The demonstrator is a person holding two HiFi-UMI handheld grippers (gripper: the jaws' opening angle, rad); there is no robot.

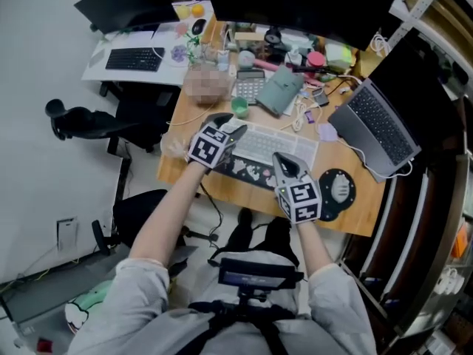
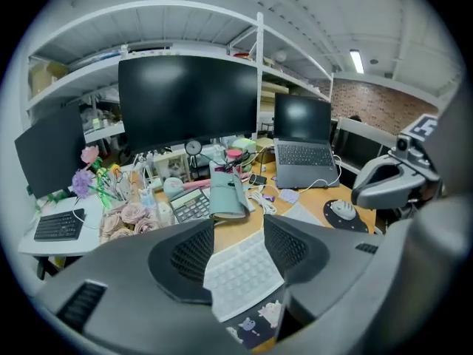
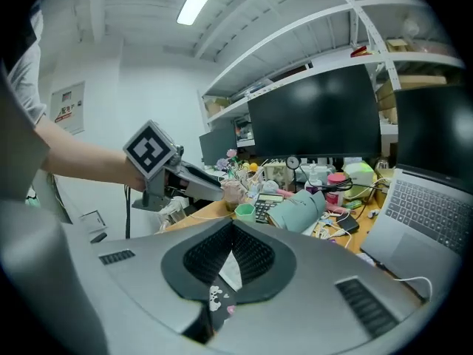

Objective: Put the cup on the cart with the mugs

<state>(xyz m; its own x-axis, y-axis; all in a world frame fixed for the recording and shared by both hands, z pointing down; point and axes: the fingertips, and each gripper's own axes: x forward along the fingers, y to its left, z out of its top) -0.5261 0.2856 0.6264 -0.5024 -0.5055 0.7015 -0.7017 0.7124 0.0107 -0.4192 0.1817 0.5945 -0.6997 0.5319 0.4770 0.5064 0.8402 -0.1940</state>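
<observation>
We list:
- **Left hand-held gripper** [image 2: 239, 224]: jaws spread with nothing between them, held over the white keyboard [image 1: 270, 145].
- **Right hand-held gripper** [image 3: 232, 224]: jaw tips pressed together and empty. In the head view it sits at 4 o'clock of the left one.
- **Green cup** [image 1: 239, 107]: upright on the worktop [image 1: 360, 211], near the left hand-held gripper at its 12 o'clock. It stands just beside the calculator [image 1: 250, 87], at that item's 7 o'clock.

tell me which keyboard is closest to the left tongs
The white keyboard, directly under the left tongs. The black keyboard sits far off at the left; the laptop lies to the right.
</observation>
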